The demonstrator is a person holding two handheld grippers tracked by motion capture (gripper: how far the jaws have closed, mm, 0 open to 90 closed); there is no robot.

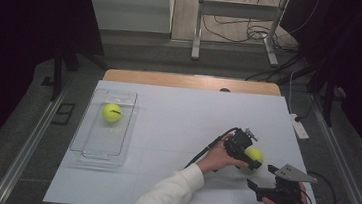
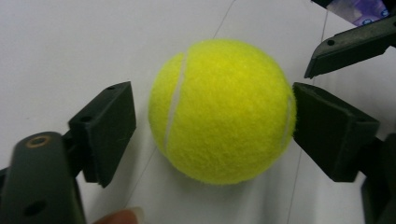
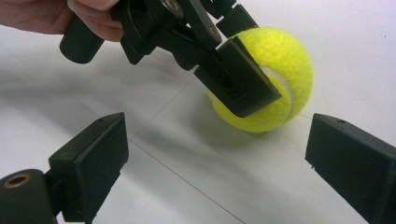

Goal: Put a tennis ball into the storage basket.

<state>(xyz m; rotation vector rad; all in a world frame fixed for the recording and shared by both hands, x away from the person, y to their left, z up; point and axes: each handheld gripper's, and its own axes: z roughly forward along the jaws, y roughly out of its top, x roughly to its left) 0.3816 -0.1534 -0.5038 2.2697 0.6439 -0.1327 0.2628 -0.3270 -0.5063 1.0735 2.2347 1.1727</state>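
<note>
My left gripper (image 2: 215, 121) stood astride the tennis ball (image 2: 222, 109) on the table (image 1: 176, 126): one pad (image 2: 327, 126) touched it, the other showed a gap, so no grip was made. The ball's underside was hidden. Just beyond, my right gripper (image 3: 210, 163) hung open and empty. Well beyond, a second ball (image 1: 111, 113) lay in a clear tray (image 1: 84, 145), its walls hard to make out.

A lab-like test room: dark curtains, floor rails (image 1: 29, 147), loose cables (image 1: 236, 29), a metal stand (image 1: 238, 9) behind the table (image 1: 178, 112)
</note>
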